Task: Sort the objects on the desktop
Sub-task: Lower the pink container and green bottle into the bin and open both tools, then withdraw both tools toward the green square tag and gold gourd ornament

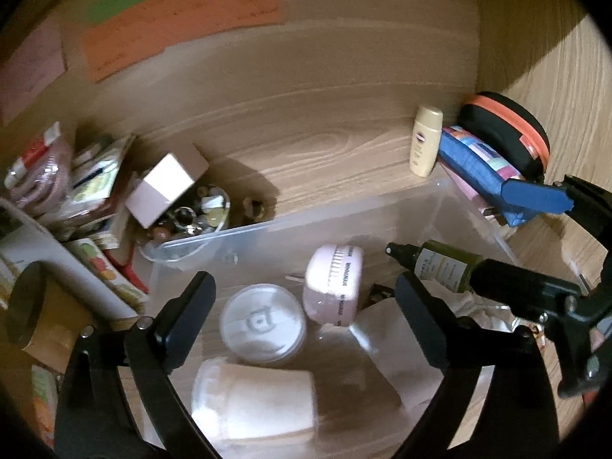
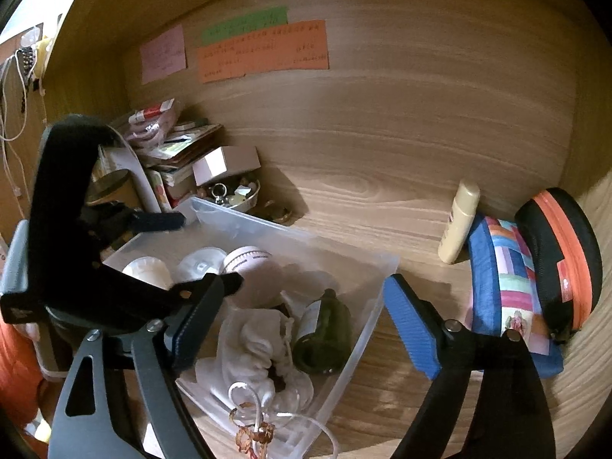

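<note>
Both claws, left claw (image 1: 302, 317) and right claw (image 2: 302, 329), stand apart and empty over the clear bin (image 2: 344, 264) already holding jars, while the cream bottle (image 2: 459, 222) and patchwork pouch (image 2: 501, 279) wait on the tabletop (image 2: 363, 191), far right.

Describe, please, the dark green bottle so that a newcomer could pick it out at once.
Find the clear plastic bin on the wooden desk. At its right-hand end, beside a crumpled white cloth pouch, lies the dark green bottle. It alone is dark glass with a black spray top; its neighbours are white or pink.
</note>
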A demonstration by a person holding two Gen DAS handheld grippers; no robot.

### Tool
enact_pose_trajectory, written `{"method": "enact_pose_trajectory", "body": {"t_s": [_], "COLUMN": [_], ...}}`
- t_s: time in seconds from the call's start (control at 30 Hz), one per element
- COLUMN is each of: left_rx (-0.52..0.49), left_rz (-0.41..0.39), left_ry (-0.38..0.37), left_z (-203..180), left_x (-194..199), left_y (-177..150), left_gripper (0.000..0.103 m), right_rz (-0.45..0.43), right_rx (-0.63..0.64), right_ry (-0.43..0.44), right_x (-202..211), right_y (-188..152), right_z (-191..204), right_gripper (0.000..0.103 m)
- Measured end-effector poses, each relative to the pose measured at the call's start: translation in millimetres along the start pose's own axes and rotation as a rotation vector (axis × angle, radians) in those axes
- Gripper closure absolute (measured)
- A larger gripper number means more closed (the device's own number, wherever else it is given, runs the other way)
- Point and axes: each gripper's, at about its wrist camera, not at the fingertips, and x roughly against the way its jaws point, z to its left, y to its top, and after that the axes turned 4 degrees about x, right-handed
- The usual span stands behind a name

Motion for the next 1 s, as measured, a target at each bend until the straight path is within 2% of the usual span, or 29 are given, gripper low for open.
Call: {"method": "enact_pose_trajectory", "body": {"t_s": [0.6, 1.0], "left_rx": [0.074, 0.053], "left_rz": [-0.099, -0.095], "left_ry": [0.08, 0.116], "left_z": [50, 55], "left_x": [68, 87], "left_y": [-21, -60], "left_gripper": [0.004, 0.003], "right_rz": [-0.104, -0.087], "right_rx": [0.016, 0.009], "right_ry": [-0.025, -0.084], "right_x": [57, 74], "right_y": [10, -9], "right_z": [14, 18], "right_gripper": [0.015, 0.015]}}
